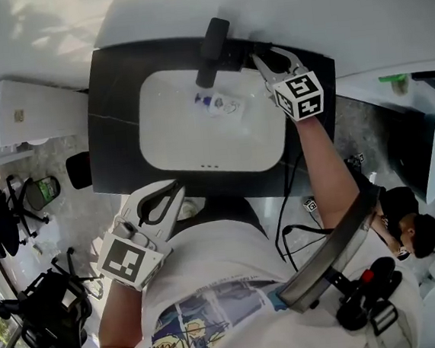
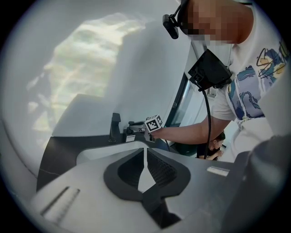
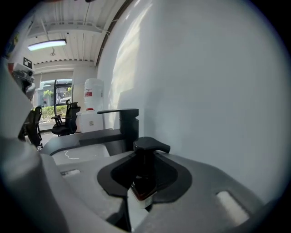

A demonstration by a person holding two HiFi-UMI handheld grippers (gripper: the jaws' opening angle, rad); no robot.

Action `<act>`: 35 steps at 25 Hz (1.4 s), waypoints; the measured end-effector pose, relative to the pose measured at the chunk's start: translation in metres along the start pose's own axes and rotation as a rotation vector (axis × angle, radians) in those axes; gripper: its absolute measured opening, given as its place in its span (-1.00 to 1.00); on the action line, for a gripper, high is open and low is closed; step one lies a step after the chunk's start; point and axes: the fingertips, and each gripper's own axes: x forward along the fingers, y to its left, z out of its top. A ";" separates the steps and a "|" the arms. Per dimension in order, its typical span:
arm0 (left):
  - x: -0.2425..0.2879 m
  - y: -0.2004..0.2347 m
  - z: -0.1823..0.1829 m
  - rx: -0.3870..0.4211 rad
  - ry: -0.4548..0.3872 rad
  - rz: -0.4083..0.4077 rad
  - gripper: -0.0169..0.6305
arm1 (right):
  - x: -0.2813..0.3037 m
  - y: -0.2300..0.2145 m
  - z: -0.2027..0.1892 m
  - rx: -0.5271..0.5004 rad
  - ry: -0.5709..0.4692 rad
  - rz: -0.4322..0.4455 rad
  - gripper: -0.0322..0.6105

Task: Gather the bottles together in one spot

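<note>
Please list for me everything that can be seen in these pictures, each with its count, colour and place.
black countertop: one, black, around the basin
white sink basin: one, white, set in the countertop
black faucet: one, black, at the basin's back rim
small clear bottle with blue cap: one, clear and blue, lying in the basin near the faucet
dark pump bottle with black pump head: one, dark, between the right gripper's jaws
black office chairs: at least two, black, floor at left
second person: one, dark clothing, low at right
left gripper: one, white and black, near the body, shut, empty
right gripper: one, white and black, beside the faucet, shut on the pump bottle
</note>
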 end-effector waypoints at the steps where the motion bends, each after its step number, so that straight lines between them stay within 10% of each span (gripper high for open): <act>1: 0.003 0.001 0.000 0.000 0.000 -0.001 -0.87 | 0.003 -0.004 0.000 0.009 -0.012 0.002 -0.65; 23: 0.014 0.000 0.000 -0.004 0.006 -0.025 -0.87 | -0.019 0.001 -0.027 0.091 0.009 -0.030 -0.20; 35: -0.002 0.003 -0.006 -0.009 -0.022 0.009 -0.87 | 0.035 0.170 -0.120 -0.205 0.402 0.343 -0.33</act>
